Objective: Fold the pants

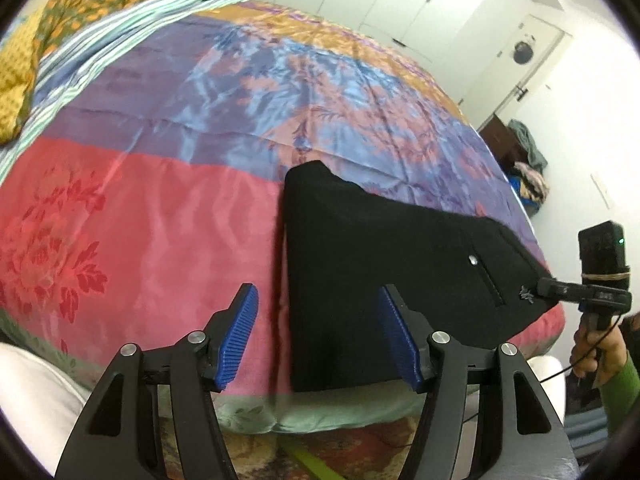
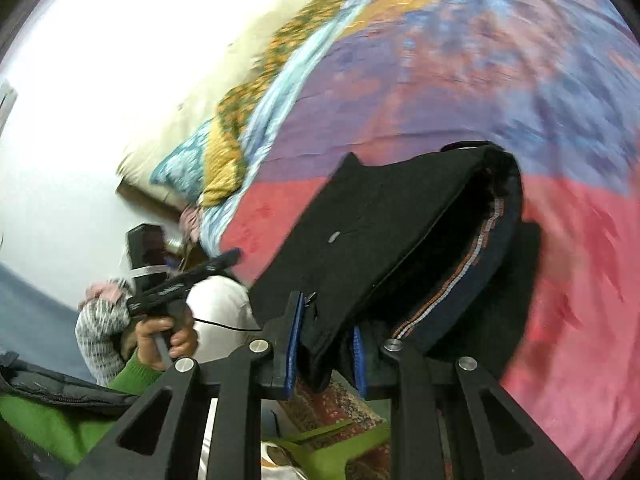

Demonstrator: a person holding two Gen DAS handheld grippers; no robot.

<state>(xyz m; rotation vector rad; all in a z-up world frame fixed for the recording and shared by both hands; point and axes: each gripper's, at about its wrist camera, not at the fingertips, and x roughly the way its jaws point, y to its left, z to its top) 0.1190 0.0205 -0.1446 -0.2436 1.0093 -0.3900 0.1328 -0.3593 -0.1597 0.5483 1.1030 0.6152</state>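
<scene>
Black pants, matte heavy weave, folded to a blunt wedge on the bed's glossy floral quilt near its front edge. Right gripper: jaws clamped on the waistband corner. Left gripper: ribbed blue jaws wide apart, empty, straddling the pants' near edge.

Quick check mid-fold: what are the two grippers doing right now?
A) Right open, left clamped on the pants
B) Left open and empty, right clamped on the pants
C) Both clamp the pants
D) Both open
B: the left gripper has its blue pads spread with nothing between them, while the right gripper pinches the waistband edge of the black pants.
</scene>
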